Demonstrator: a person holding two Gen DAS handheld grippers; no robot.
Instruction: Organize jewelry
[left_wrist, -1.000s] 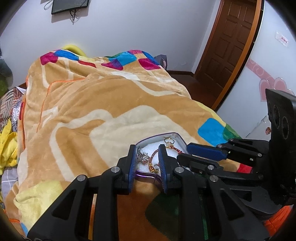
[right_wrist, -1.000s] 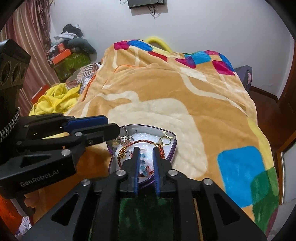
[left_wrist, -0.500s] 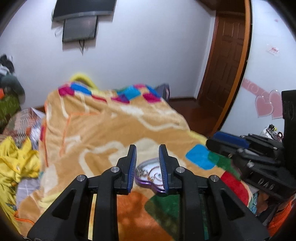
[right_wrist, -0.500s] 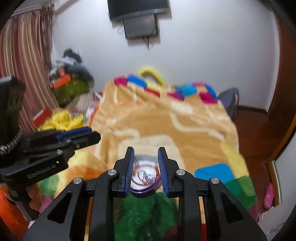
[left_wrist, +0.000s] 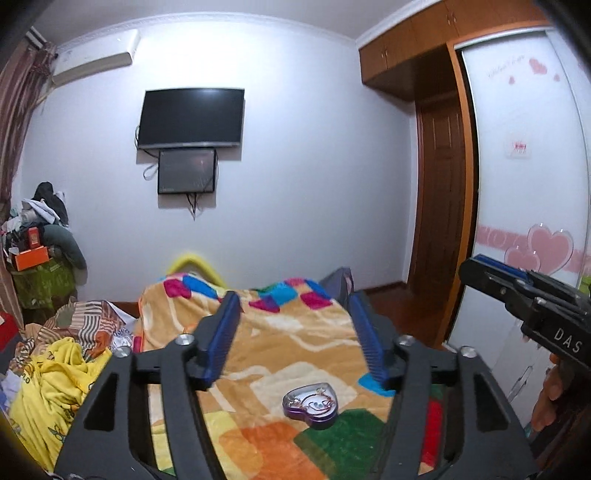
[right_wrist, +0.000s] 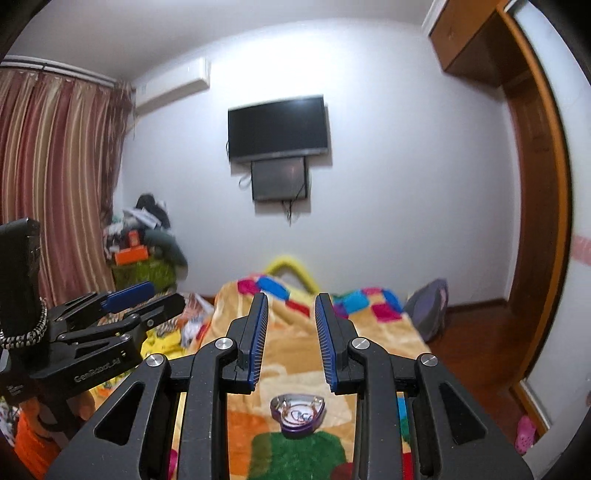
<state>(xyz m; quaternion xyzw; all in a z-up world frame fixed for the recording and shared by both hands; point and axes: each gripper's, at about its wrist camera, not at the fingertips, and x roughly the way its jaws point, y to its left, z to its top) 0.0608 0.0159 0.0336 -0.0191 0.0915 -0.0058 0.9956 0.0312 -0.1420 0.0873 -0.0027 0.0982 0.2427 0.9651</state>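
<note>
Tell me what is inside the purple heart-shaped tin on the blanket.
The purple heart-shaped tin lies open on the patterned orange blanket. Inside, a tangle of thin chains and rings rests on a pale lining. Individual pieces are too small to identify; anything beneath them is hidden.

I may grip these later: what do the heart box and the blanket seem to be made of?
Heart box: probably thin metal, a glossy purple rim with highlights; plastic is possible. Its inside looks white and holds jewelry too small to tell apart. Blanket: plush fleece, matte and fuzzy, lying in soft folds.

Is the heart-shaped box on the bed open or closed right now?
Open: the box has no lid on, and jewelry shows inside it.
</note>
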